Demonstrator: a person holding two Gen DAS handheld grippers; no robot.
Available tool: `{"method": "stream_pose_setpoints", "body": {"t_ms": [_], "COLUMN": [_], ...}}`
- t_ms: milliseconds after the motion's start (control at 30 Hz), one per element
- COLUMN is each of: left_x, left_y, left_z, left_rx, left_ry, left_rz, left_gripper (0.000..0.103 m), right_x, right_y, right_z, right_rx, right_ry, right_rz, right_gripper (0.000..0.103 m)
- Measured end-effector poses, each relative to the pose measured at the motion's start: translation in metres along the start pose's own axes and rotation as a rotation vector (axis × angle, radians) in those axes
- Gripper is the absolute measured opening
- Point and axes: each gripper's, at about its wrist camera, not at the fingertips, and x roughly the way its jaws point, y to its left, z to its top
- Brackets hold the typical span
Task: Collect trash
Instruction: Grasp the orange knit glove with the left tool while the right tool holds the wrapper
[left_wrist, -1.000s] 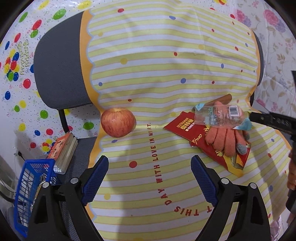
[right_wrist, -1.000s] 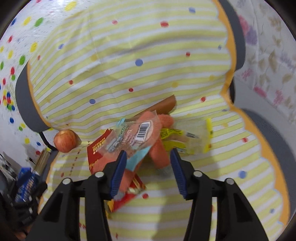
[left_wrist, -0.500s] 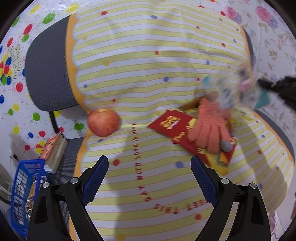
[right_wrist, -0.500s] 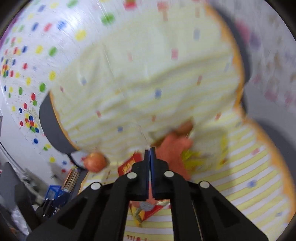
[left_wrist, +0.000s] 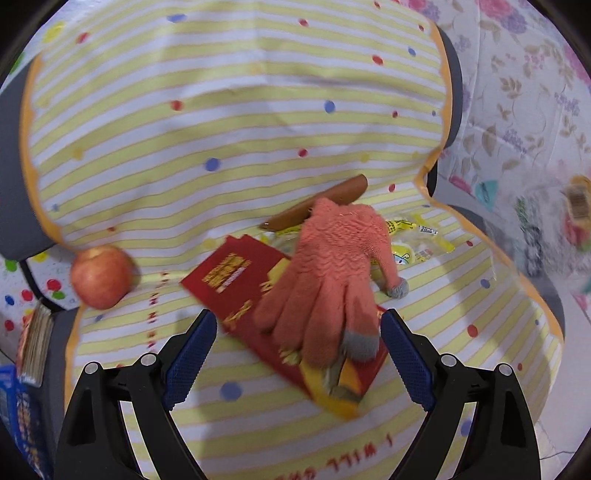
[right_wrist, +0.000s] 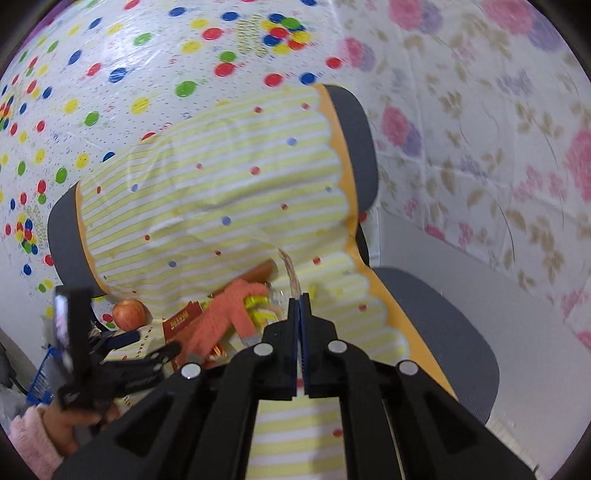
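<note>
The clear wrapper (left_wrist: 546, 218) had left the glove (left_wrist: 332, 277) and hung off the chair's right side, its edge pinched in the clenched right gripper (right_wrist: 298, 299). Light, limp and slippery, it suited an edge pinch. The left gripper (left_wrist: 295, 354) gaped empty.

Apple (left_wrist: 101, 277) at left-centre of the left wrist view, on the striped cloth (left_wrist: 221, 129) at its left edge. Cloth drapes a grey chair (right_wrist: 436, 332), backrest and seat both. Orange glove (left_wrist: 332, 277) lies centre frame, on top of a red packet (left_wrist: 236, 273). Brown stick-shaped item (left_wrist: 321, 203) just above the glove, partly under it. Books (left_wrist: 35, 343) and blue basket (left_wrist: 14, 417) at lower left edge. Dotted sheet (right_wrist: 110, 74) upper left in the right wrist view, floral sheet (right_wrist: 480, 129) to the right.
</note>
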Motion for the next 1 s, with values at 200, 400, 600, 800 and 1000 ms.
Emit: {"method": "stream_pose_setpoints", "body": {"t_ms": [200, 400, 600, 800, 1000], "left_x": [0.033, 0.053, 0.042, -0.062, -0.156], "left_y": [-0.004, -0.020, -0.021, -0.011, -0.012], "left_z": [0.014, 0.013, 0.029, 0.082, 0.089], "left_rx": [0.013, 0.111, 0.136, 0.092, 0.106], "left_ry": [0.059, 0.099, 0.059, -0.203, -0.339], "left_rz": [-0.006, 0.002, 0.009, -0.008, -0.070], "left_gripper": [0.087, 0.050, 0.014, 0.013, 0.013], "right_x": [0.004, 0.007, 0.007, -0.022, -0.057], "right_y": [-0.007, -0.010, -0.014, -0.018, -0.014], "right_z": [-0.008, -0.013, -0.011, 0.000, 0.002], "right_rx": [0.015, 0.022, 0.030, 0.038, 0.049], "right_ry": [0.021, 0.034, 0.031, -0.038, -0.086], "right_rz": [0.005, 0.013, 0.003, -0.004, 0.021], "right_gripper": [0.002, 0.002, 0.002, 0.002, 0.002]}}
